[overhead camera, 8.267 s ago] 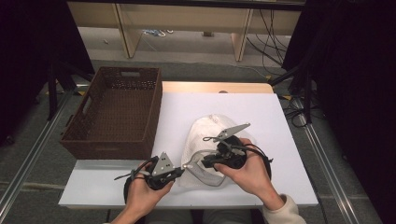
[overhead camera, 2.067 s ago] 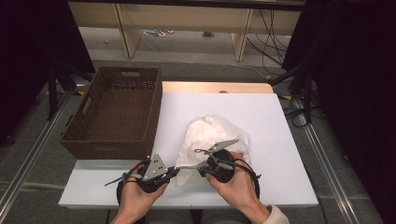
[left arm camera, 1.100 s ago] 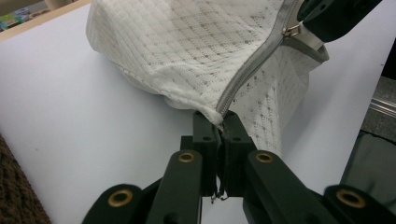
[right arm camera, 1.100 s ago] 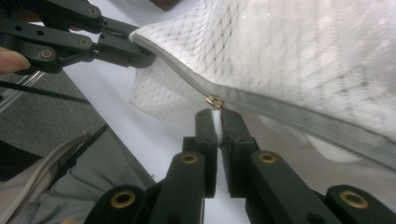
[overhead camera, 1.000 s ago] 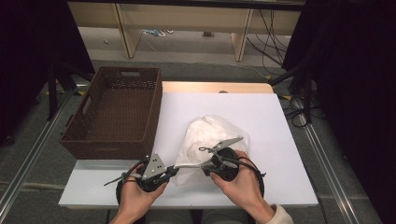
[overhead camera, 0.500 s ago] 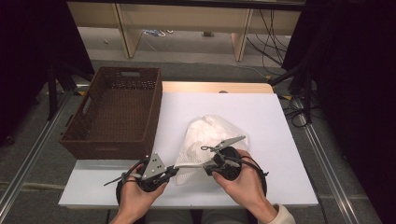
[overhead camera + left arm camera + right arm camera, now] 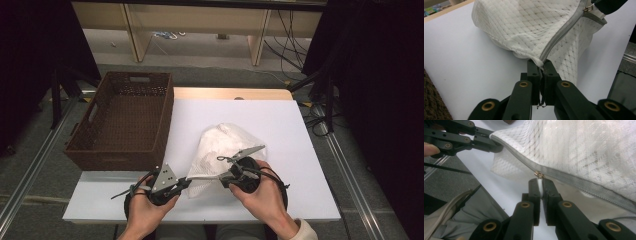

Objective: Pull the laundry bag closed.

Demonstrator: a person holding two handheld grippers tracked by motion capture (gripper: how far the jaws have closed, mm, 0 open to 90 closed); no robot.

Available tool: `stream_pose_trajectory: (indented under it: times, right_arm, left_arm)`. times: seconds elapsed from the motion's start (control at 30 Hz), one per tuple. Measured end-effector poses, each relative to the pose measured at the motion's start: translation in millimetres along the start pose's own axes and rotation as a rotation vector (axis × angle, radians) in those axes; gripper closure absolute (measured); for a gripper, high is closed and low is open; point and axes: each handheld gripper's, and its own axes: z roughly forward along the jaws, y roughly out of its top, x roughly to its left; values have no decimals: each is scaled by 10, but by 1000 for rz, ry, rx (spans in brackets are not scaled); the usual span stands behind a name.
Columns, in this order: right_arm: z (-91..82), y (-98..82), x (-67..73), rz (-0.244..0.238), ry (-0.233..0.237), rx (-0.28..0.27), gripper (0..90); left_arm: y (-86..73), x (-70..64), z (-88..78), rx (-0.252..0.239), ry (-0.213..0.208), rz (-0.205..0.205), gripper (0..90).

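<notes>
bag: white mesh laundry bag [image 7: 226,150], lying on the white table [image 7: 300,130] at the near edge, between the two hands; bulges, so likely stuffed
zipper: grey zipper [image 7: 564,30] runs along the near seam, stretched taut between the grippers
left gripper: left gripper [image 7: 541,65] has its jaws clamped on the bag's corner right at the zipper end. Reads as the anchor, holding the seam tight so the slider won't drag fabric along
right gripper: right gripper [image 7: 539,181] is pinched on the white pull tab [image 7: 540,183] just under the brass slider [image 7: 538,174]; jaws nearly together, only the tab between them
slider position: partway along the track, well apart from the left gripper's corner
step: looks like zipper work on the bag; direction (opening or closing) not clear from the teeth
basket: brown wicker basket [image 7: 125,120] to the left, off the table's edge, apart from the bag; probably where the bag goes
risk: the thin tab could slip out if the pull goes off-axis from the track
</notes>
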Motion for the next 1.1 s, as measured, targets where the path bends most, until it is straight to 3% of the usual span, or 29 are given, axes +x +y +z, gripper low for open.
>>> stream_pose_trajectory:
  times: [0.03, 0.17, 0.23, 0.53, 0.63, 0.7, 0.73, 0.77, 1.1]
  right_arm:
    - [1, 0, -1, -2, -1, 1, 870]
    - [-30, -5, 3, 19, -11, 5, 870]
    - [-37, -6, -7, 3, -20, -3, 870]
    - [-46, -7, -3, 9, -22, -2, 870]
    - [-54, -9, -6, 18, -12, 3, 870]
    - [-51, -9, -10, 9, -17, 2, 870]
    - [-54, -10, -9, 9, -21, 3, 870]
    - [-56, -10, -13, 9, -21, 4, 870]
    - [-88, -16, -39, 11, -23, 1, 870]
  left_arm:
    - [1, 9, -9, 9, -1, 11, 860]
    - [-1, -4, -5, -2, 1, -16, 860]
    - [0, 3, -5, 0, 3, -12, 860]
    - [3, 5, -9, 8, 0, -1, 860]
    - [3, -8, 1, -8, -1, -15, 860]
    - [3, -7, -2, -5, 11, -10, 860]
    - [6, 12, -13, 12, 4, 13, 860]
    - [2, 1, -5, -2, 9, -6, 860]
    - [-3, 2, -3, -3, 15, -15, 860]
